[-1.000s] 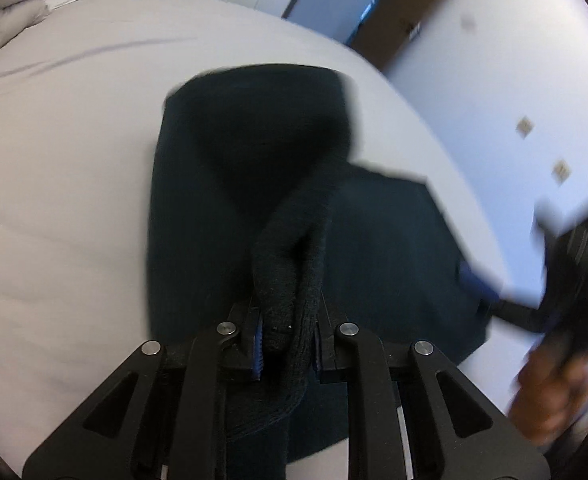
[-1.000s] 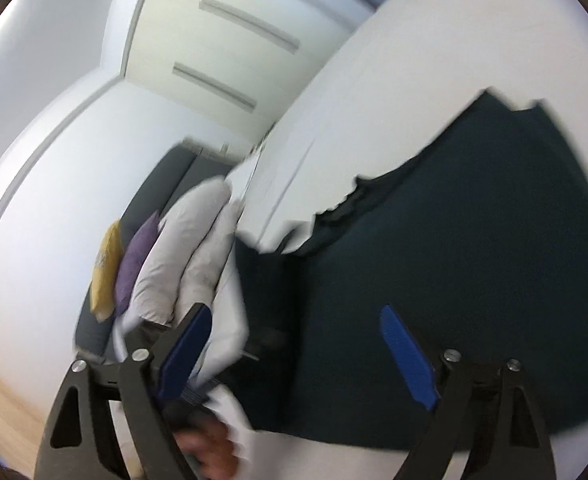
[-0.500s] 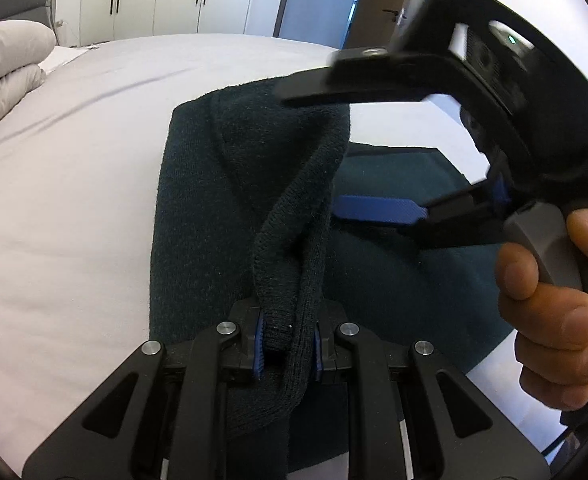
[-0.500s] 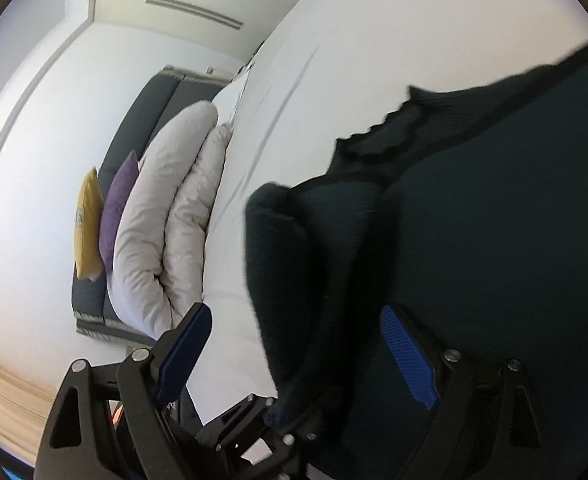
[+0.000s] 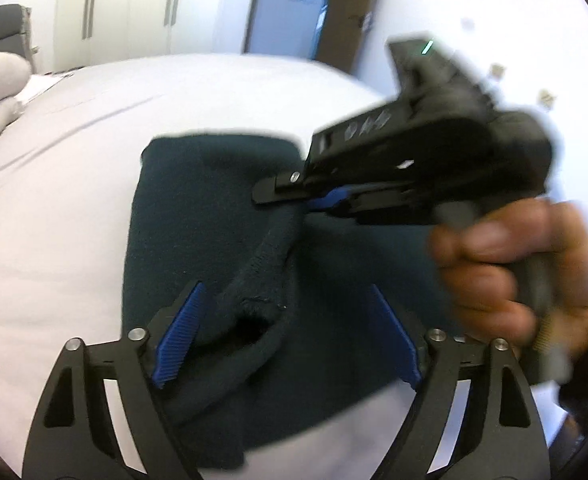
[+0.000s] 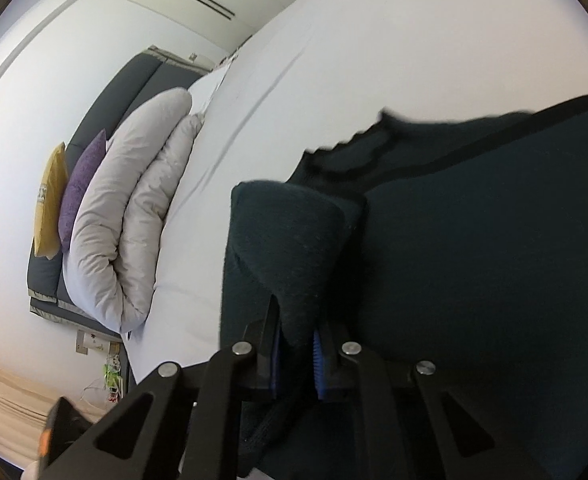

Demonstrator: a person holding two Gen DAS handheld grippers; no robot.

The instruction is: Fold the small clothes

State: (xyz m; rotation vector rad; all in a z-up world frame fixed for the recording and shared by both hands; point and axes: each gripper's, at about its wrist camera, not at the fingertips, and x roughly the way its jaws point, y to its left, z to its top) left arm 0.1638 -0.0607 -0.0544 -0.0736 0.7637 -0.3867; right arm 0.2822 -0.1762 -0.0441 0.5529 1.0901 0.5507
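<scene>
Now my left tongs (image 5: 285, 336) are opening, blue pads spread on either side of a raised fold of the dark garment (image 5: 213, 216), which lies on the white bed (image 5: 53, 200). To the right, my right tongs (image 6: 297, 346) are closing, pinching that same fold of cloth.

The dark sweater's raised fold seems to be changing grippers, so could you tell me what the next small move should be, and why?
Probably draw the left gripper back clear of the dark sweater. Its jaws are opening, with the fold lying loose between the pads, while the right gripper is closing and already pinches that fold, so it can carry the fold across the white bed.
</scene>
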